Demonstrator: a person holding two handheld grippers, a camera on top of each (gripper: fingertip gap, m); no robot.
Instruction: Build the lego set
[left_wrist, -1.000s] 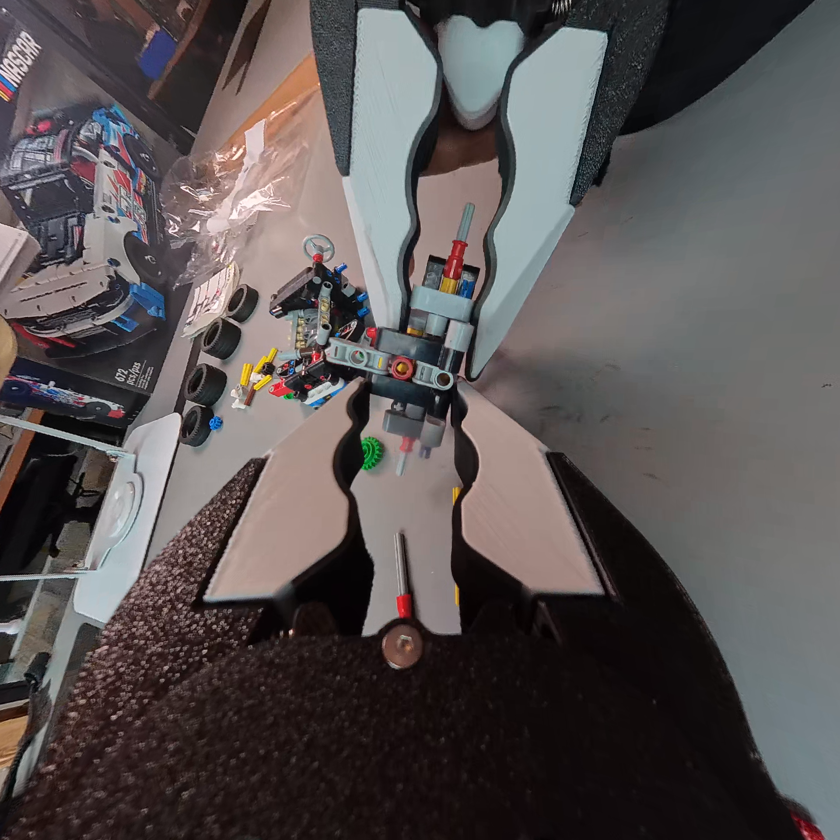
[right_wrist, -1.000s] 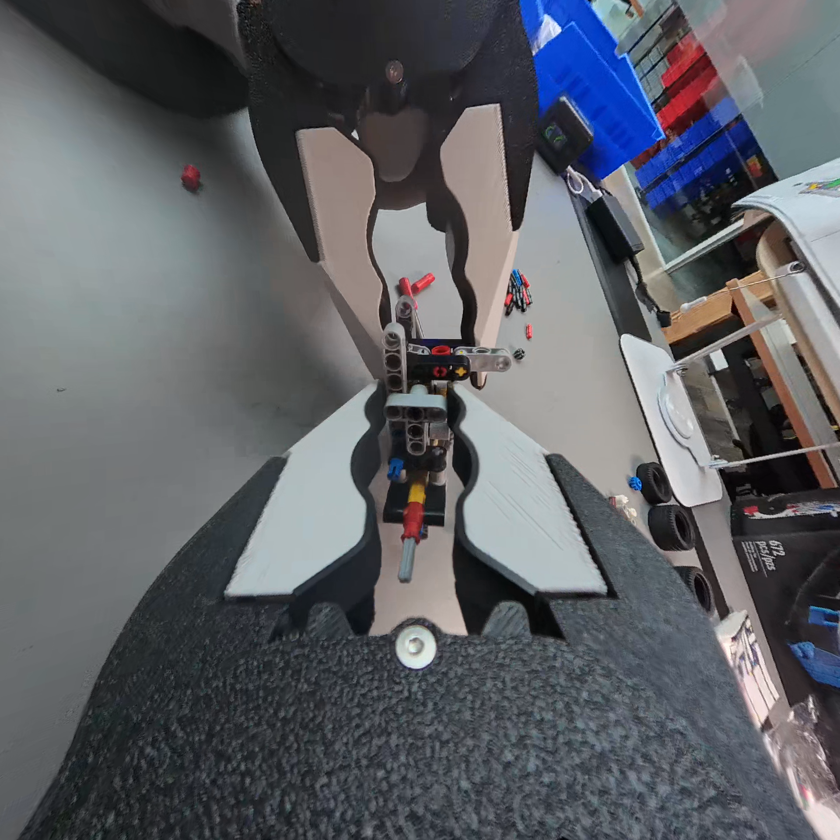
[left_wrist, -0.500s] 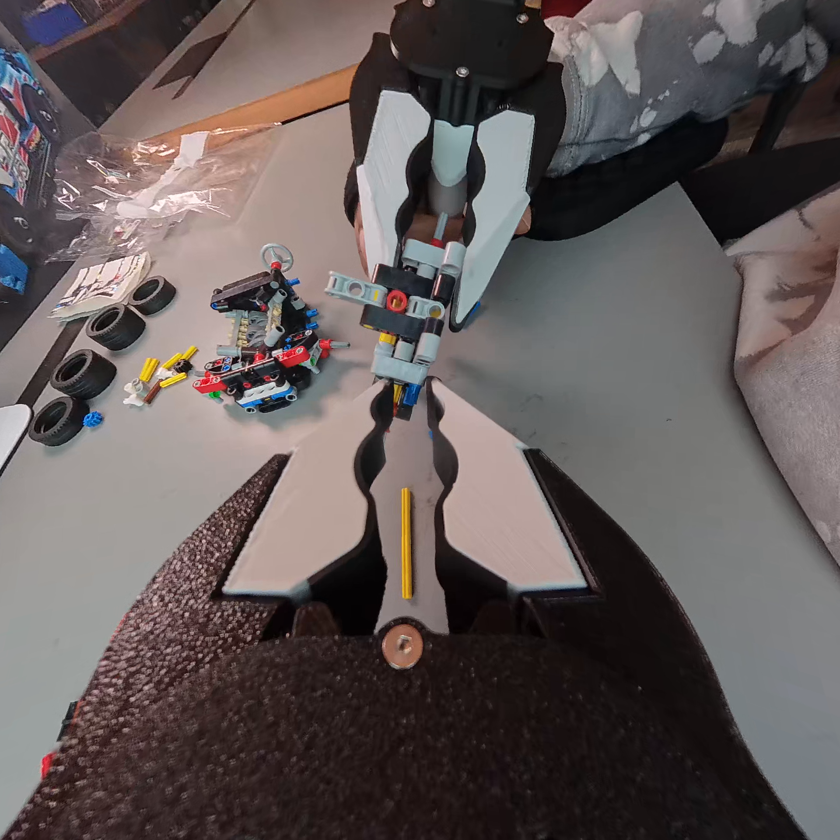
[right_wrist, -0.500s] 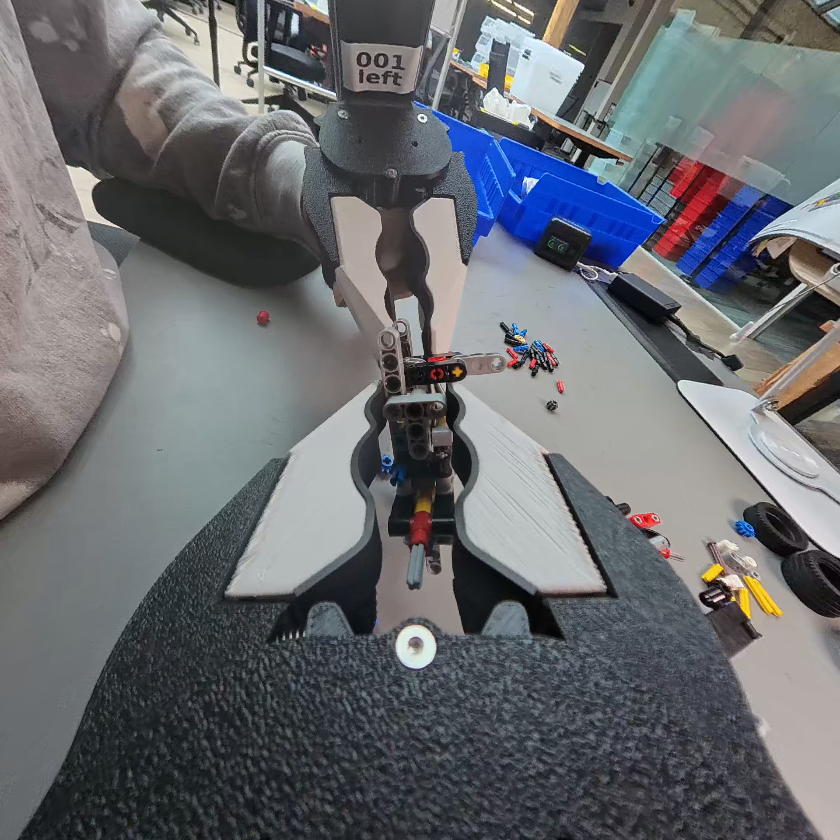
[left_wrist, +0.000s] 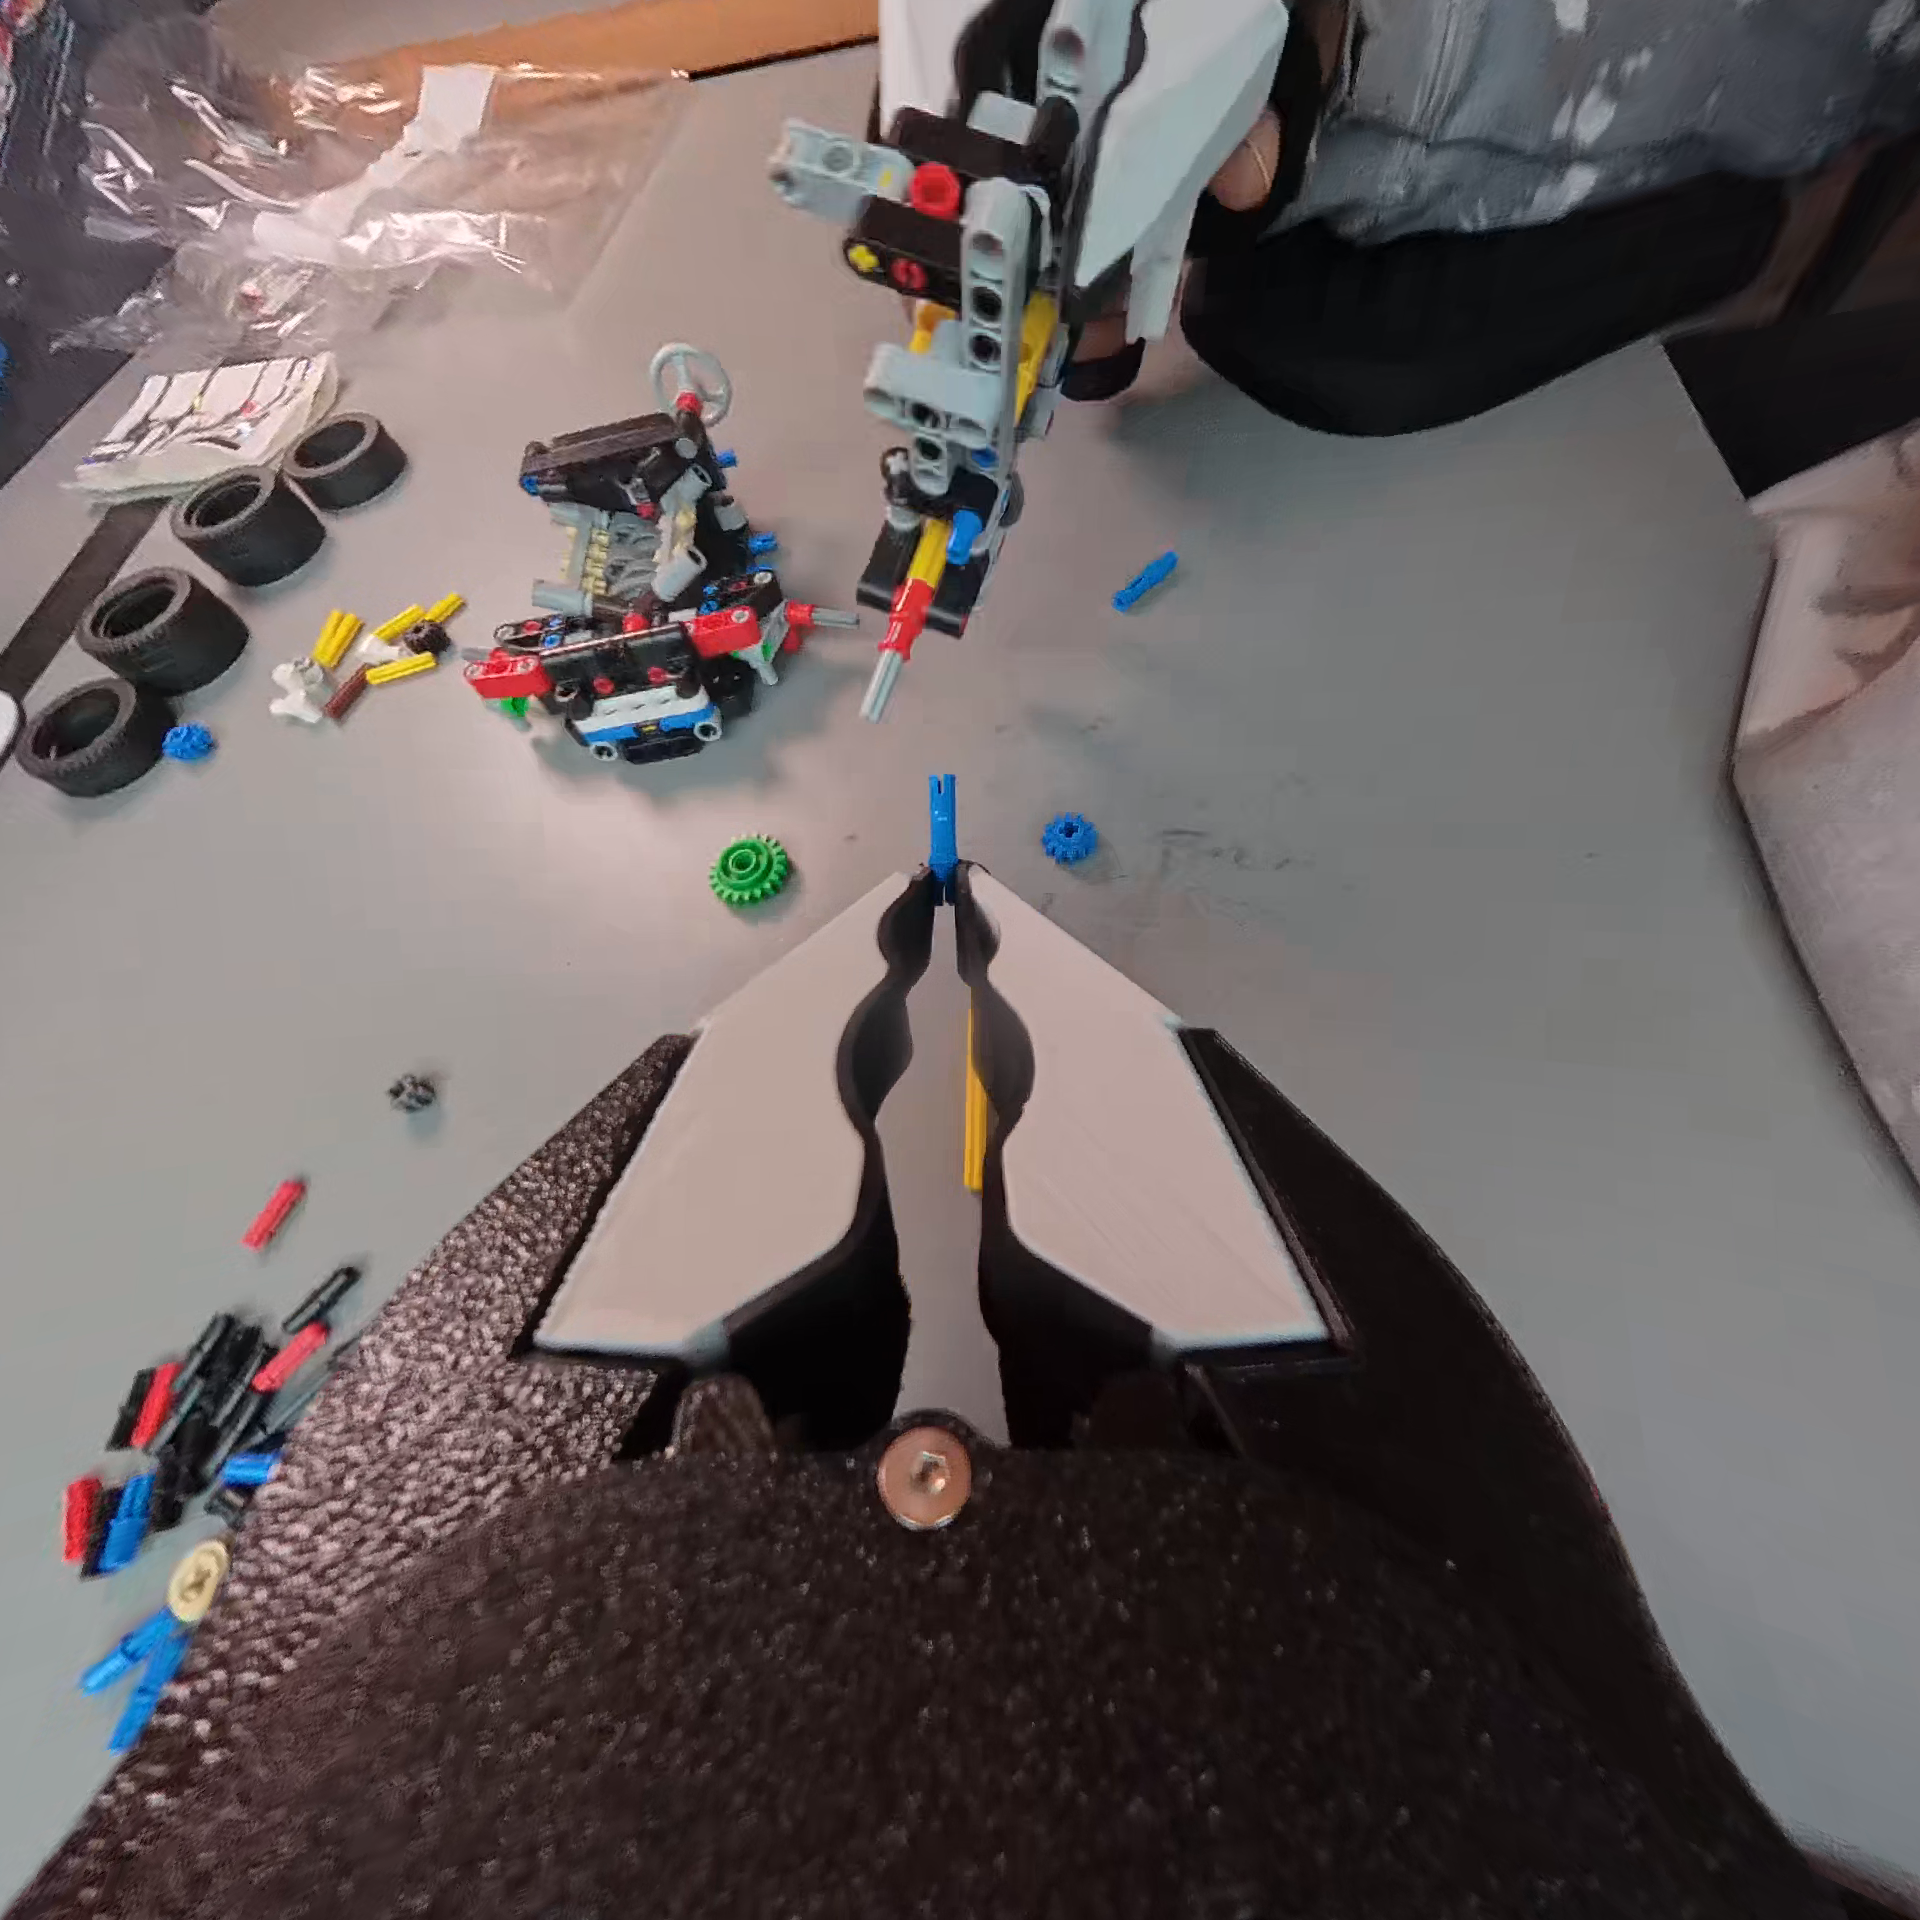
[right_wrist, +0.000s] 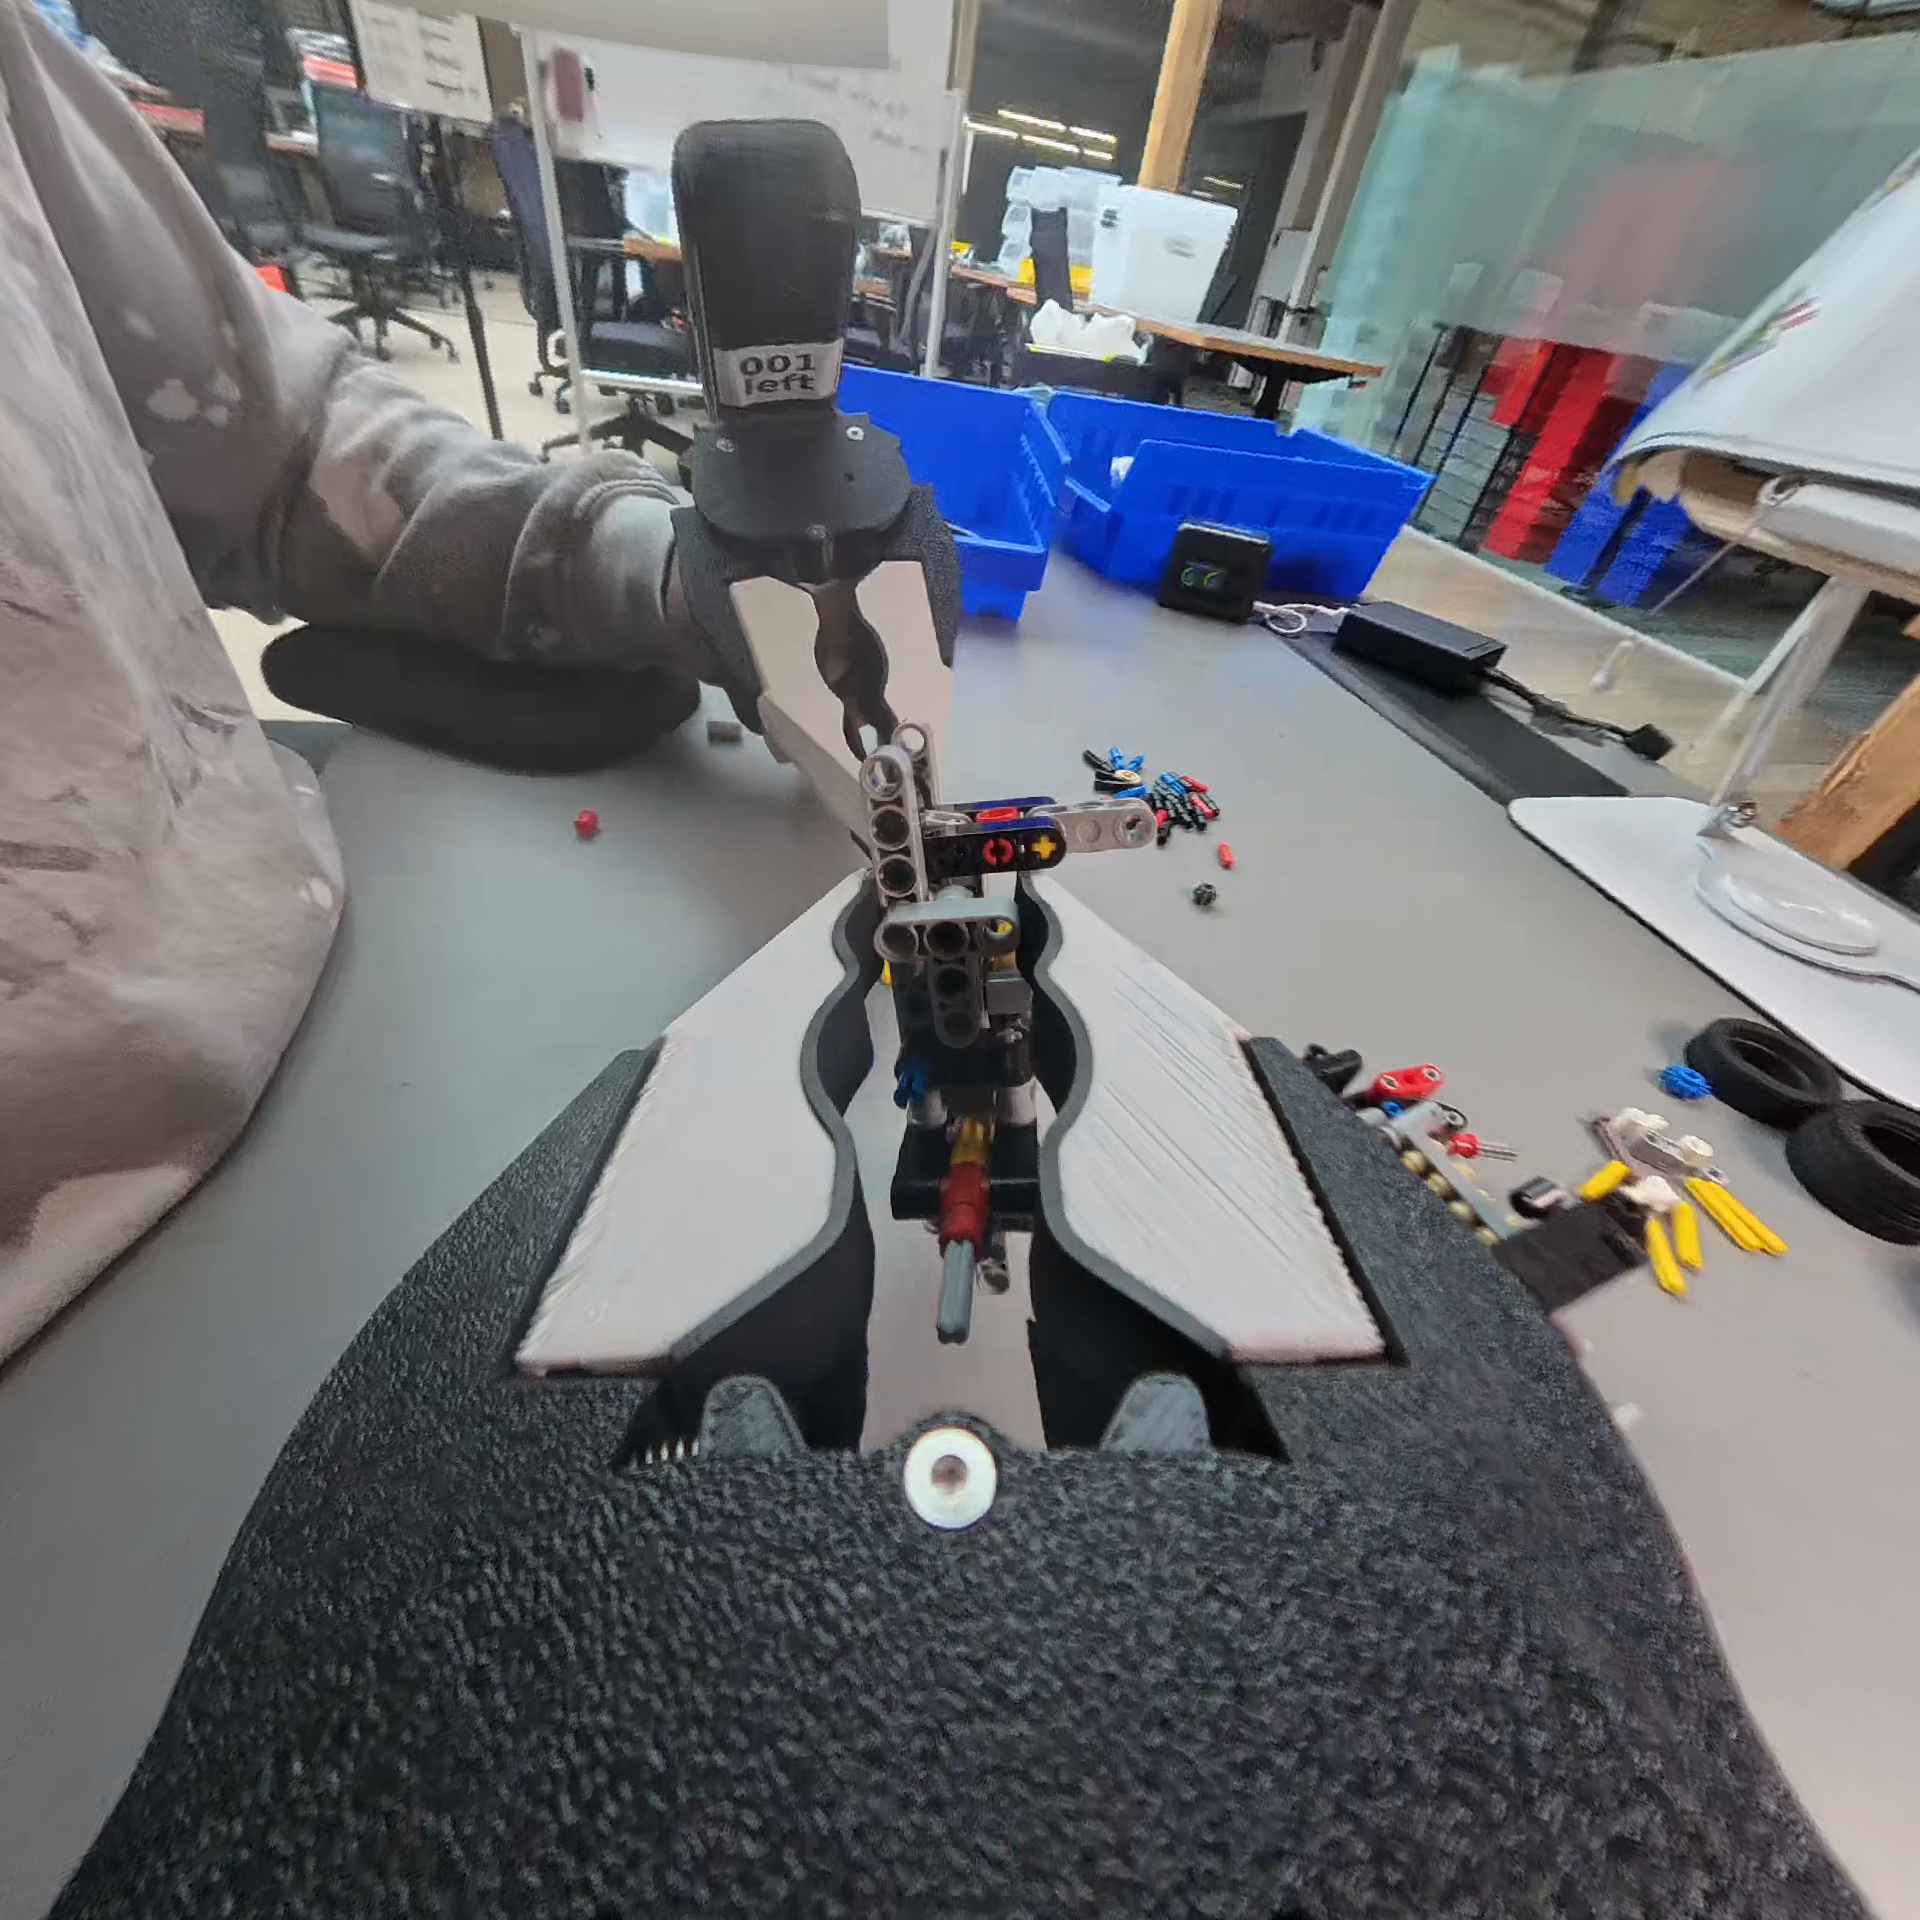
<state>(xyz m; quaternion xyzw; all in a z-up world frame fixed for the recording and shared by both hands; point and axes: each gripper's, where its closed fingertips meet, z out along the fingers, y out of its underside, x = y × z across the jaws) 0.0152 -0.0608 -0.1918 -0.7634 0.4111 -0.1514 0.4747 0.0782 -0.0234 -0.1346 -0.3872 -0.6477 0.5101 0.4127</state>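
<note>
The left gripper (left_wrist: 940, 883) is pinching a blue pin (left_wrist: 941, 821) at its very tips, fingers all but closed, the pin sticking forward over the grey table (left_wrist: 1455, 831). A yellow axle (left_wrist: 975, 1101) is showing in the gap between its fingers; whether it is lying on the table beneath cannot be told.

The right gripper (right_wrist: 940, 914) is clamping a grey, black and yellow lego assembly (right_wrist: 961, 997), fingers closed on its sides. In the left wrist view that assembly (left_wrist: 956, 343) is hanging off the table with its red-and-grey axle (left_wrist: 899, 649) pointing down, well apart from the blue pin. In the right wrist view the left gripper (right_wrist: 862, 727) is standing just behind the assembly's top.

A second, larger lego model (left_wrist: 644, 582) with a grey steering wheel is sitting mid-table. Beside it, toward the table's left edge, yellow pins (left_wrist: 390, 639) and four black tyres (left_wrist: 166, 629) are lying, with a sticker sheet (left_wrist: 223, 410) and clear plastic bags (left_wrist: 343, 208) beyond them. A green gear (left_wrist: 750, 864) and a small blue gear (left_wrist: 1068, 836) are lying on either side of the left gripper's tips, and a loose blue pin (left_wrist: 1143, 580) is resting near the held assembly. A heap of black, red and blue pins (left_wrist: 187, 1434) is lying at the near left of the table.

A person's grey sleeve (right_wrist: 447, 540) is reaching to the left gripper in the right wrist view, with blue bins (right_wrist: 1226, 499) at the table's far edge.
</note>
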